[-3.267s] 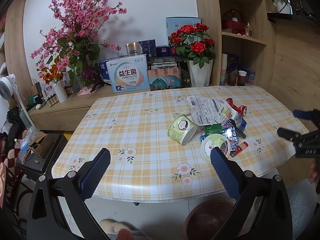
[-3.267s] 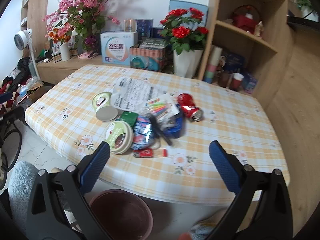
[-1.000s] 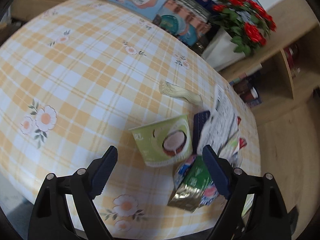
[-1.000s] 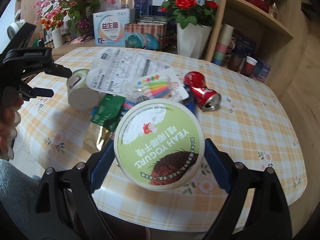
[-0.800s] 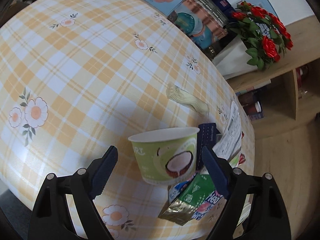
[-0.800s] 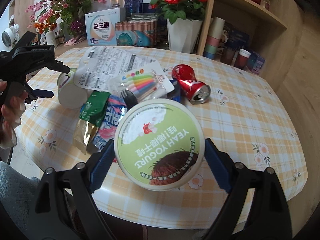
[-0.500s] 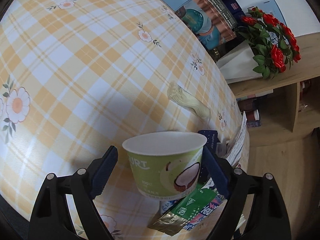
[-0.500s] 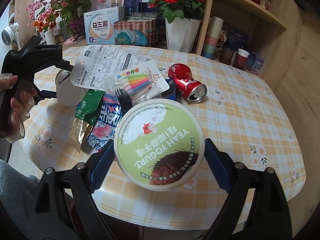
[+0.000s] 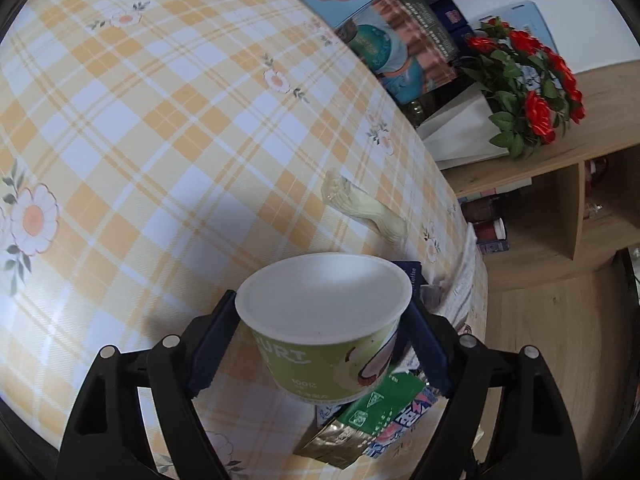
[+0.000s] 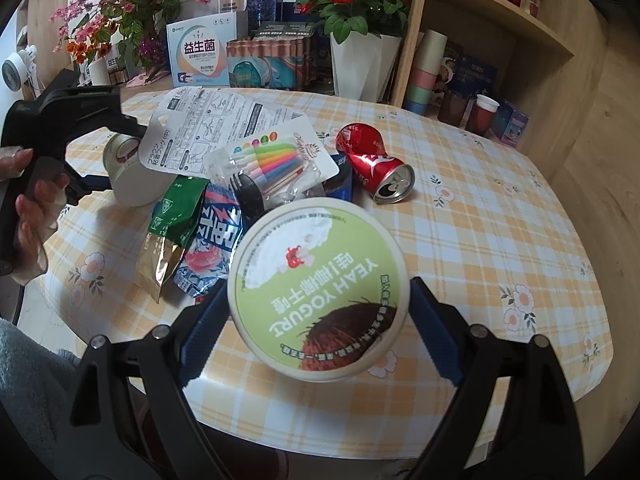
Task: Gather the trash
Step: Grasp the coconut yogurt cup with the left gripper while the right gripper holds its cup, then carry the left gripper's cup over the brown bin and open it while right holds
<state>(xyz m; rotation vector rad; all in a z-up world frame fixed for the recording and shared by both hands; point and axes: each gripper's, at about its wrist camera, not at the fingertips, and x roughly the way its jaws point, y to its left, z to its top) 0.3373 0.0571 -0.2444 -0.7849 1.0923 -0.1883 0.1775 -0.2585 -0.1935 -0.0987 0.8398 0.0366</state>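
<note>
- Left tool [image 9: 320,344] — jaws just closing on the green yogurt cup [image 9: 324,320], upright on the surface [image 9: 140,140]; the thin wall could buckle, or the cup tip onto the snack wrappers [image 9: 360,424].
- Right tool [image 10: 318,320] — clamped on the lidded yogurt tub [image 10: 318,292], held above the surface; the round rim might slip out.
</note>
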